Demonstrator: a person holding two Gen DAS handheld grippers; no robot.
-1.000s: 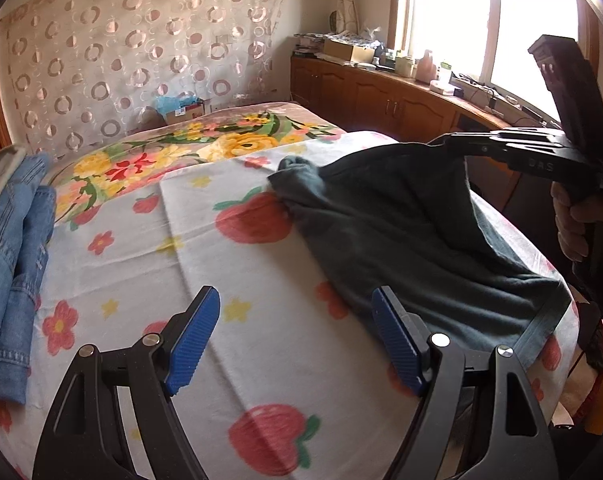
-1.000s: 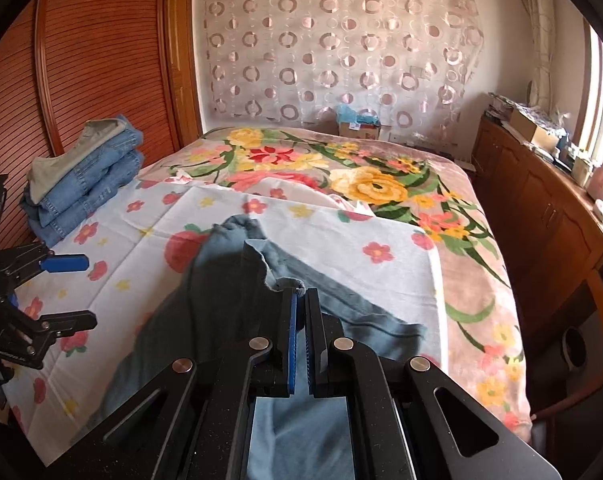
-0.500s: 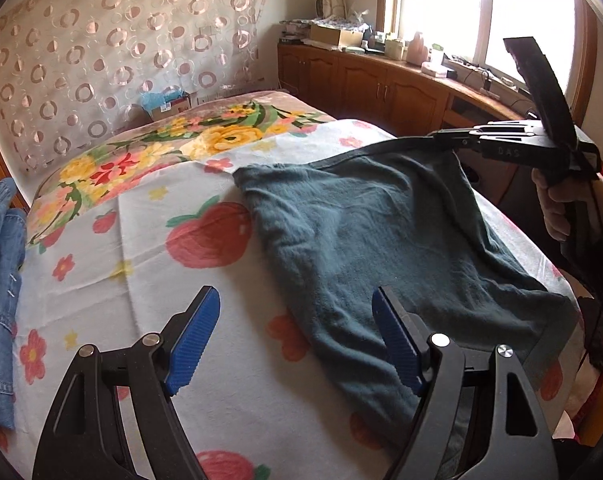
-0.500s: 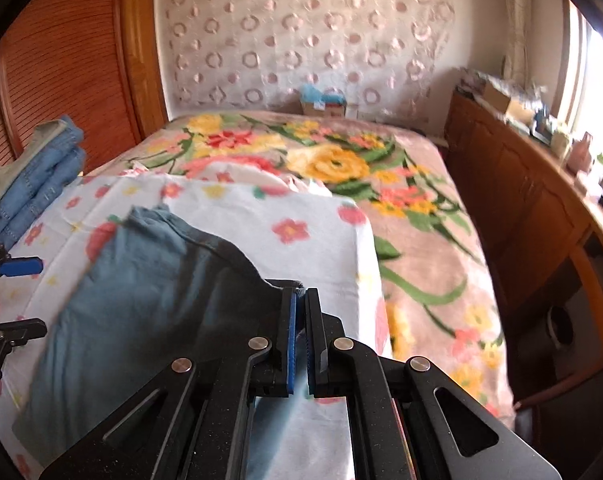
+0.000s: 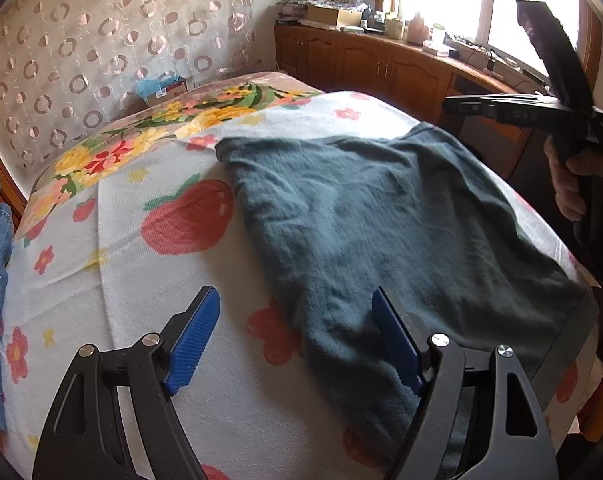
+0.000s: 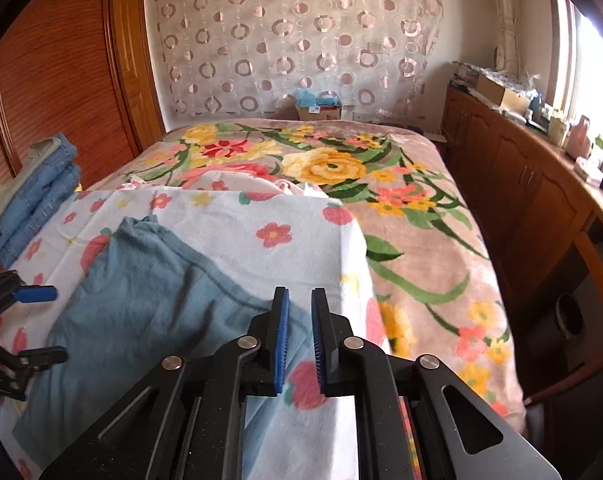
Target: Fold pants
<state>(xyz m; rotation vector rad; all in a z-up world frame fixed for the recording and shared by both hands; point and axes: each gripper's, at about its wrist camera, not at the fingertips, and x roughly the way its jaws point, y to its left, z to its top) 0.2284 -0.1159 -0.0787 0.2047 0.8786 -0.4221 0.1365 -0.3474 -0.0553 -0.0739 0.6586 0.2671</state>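
Observation:
Dark teal pants (image 5: 401, 232) lie spread flat on a white strawberry-print sheet (image 5: 173, 300). My left gripper (image 5: 294, 300) is open just above the sheet. The pants' near left edge runs under the gap, with the right pad over the cloth and nothing pressed. My right gripper (image 6: 300, 296) is opening, its pads a narrow gap apart over the pants' (image 6: 149, 300) right edge, and no cloth is pinched between them. In the left wrist view the right gripper (image 5: 447, 102) hovers above the pants' far right corner, held by a hand (image 5: 569, 184). The left gripper (image 6: 41, 324) shows at the left edge.
Folded jeans (image 6: 33, 196) are stacked at the bed's left side, beside a wooden wardrobe (image 6: 61, 80). A floral blanket (image 6: 401, 208) covers the far and right part of the bed. Wooden cabinets (image 6: 521, 184) run along the right wall. A cardboard box (image 6: 319, 108) sits at the head.
The right gripper was shut on the pants' edge and held it raised. It came down, the cloth settled flat, and the jaws parted off it. The left gripper shifted closer to the pants.

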